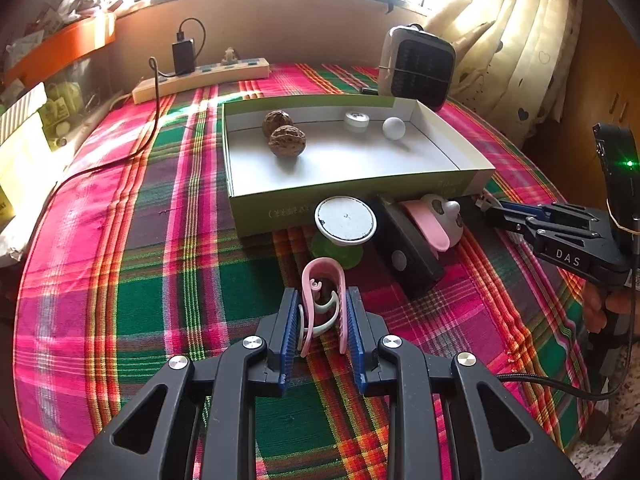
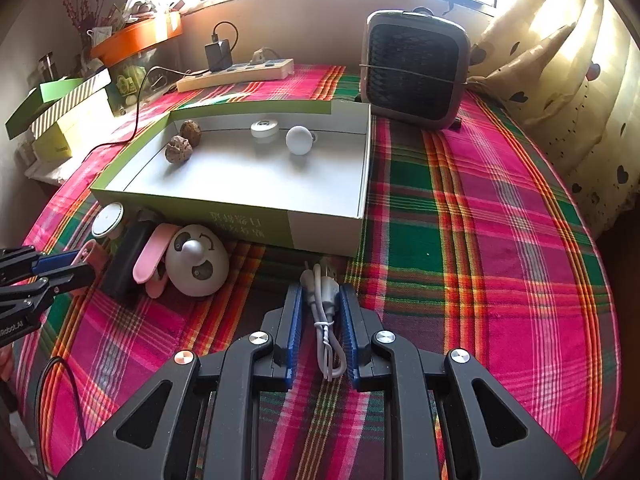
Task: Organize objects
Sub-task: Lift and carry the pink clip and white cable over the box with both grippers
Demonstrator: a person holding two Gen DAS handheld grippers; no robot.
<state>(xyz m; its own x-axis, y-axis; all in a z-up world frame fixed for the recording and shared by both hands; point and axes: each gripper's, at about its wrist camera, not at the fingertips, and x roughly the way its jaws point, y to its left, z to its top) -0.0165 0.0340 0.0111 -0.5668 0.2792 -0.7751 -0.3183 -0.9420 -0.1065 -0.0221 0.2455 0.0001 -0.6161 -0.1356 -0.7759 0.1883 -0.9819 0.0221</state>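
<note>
Pink hair clip (image 1: 323, 304) sits clamped between the blue pads of the left gripper (image 1: 322, 312), its long axis running straight ahead along the fingers, rounded end pointing toward the cardboard box (image 1: 256, 204). That box lies directly ahead of and slightly above the clip's tip, its near wall between the clip and the white floor where two walnuts (image 1: 286, 141), a small white cap (image 1: 356, 120) and a white ball (image 1: 393, 127) already rest; so the carry, as I judge it, goes forward and over that wall. Just ahead of the clip, outside the box, stand a round white lid (image 1: 345, 220) and a black block (image 1: 408, 248). The right gripper (image 2: 321, 320) is likewise closed tight, on a bundled white cable (image 2: 325, 312), with the box ahead and to its left.
</note>
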